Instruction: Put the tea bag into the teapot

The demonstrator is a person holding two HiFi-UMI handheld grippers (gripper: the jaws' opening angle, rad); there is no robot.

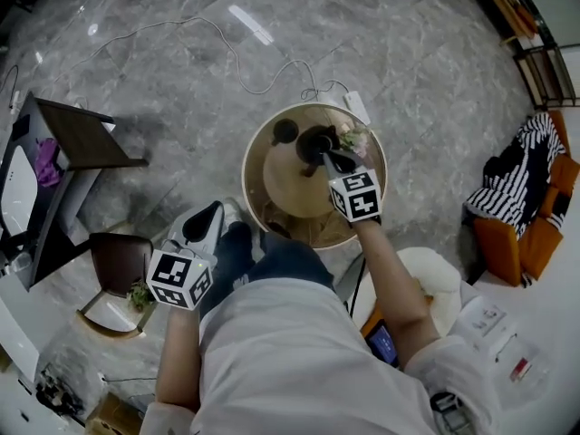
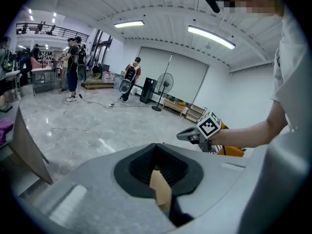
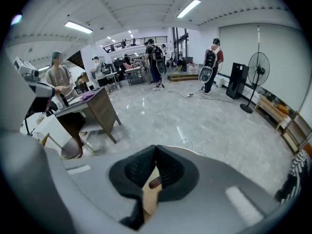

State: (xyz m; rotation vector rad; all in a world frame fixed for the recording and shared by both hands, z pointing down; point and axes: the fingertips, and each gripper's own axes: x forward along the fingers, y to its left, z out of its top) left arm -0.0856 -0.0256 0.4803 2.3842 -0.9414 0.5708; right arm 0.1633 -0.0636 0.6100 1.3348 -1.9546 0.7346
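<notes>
On the round tan table point(image 1: 272, 184) stands a dark teapot point(image 1: 315, 141), with a dark round piece point(image 1: 285, 131) to its left and a small flower bunch point(image 1: 353, 139) to its right. My right gripper point(image 1: 328, 159) hovers at the teapot's right side and is shut. In the right gripper view its pads point(image 3: 155, 152) meet, and a small brown piece point(image 3: 155, 182) shows in the gap below them. I cannot make out a tea bag in any view. My left gripper point(image 1: 207, 223) is off the table, to its left near my knee. It is shut point(image 2: 156, 147) with nothing in it.
A dark wooden desk point(image 1: 82, 139) and a brown chair point(image 1: 118, 261) stand at the left. A white cable point(image 1: 227, 53) runs across the floor to a power strip point(image 1: 356, 107) behind the table. An orange chair with striped cloth point(image 1: 526, 179) is at the right. Several people point(image 2: 75, 67) stand far off.
</notes>
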